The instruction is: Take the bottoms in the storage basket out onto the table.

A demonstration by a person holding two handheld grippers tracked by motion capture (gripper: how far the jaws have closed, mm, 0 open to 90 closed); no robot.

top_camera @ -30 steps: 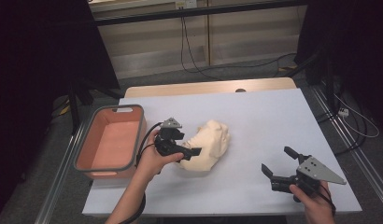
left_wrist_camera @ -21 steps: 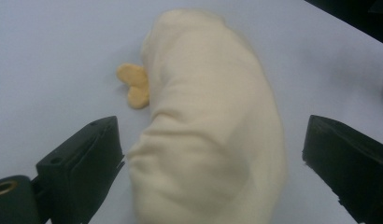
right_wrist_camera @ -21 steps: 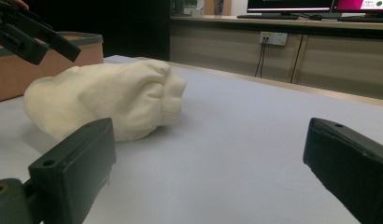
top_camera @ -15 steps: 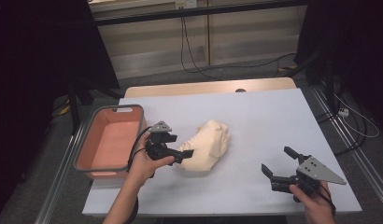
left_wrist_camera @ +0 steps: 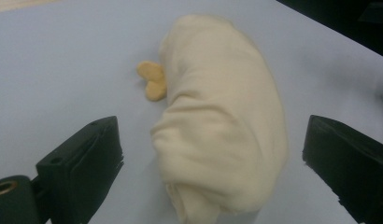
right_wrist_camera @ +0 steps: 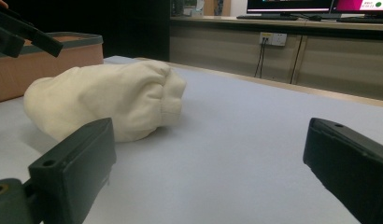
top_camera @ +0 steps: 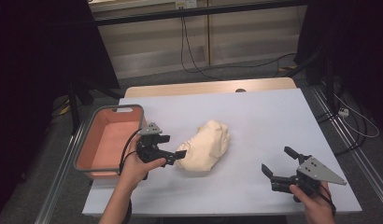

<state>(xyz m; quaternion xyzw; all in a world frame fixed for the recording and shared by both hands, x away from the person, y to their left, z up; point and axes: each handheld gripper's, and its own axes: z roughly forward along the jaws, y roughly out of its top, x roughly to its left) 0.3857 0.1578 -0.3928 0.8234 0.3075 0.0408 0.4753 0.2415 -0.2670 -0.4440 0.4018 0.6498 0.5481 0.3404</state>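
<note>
The left claw [top_camera: 173,156] stands wide open and empty, the cream cloth bundle [top_camera: 206,145] just ahead between its jaws. It looks soft, light and floppy; pinch a thick fold at the near end. The right claw [top_camera: 279,162], also open and empty, sits well apart.

Both claws [top_camera: 278,161] agape (hand-held)

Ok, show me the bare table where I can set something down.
Free: the far strip behind the cloth bundle, and the stretch between it and the right hand-held gripper. Crowded: the left side, where the left hand-held gripper works between bin and bundle.
</note>
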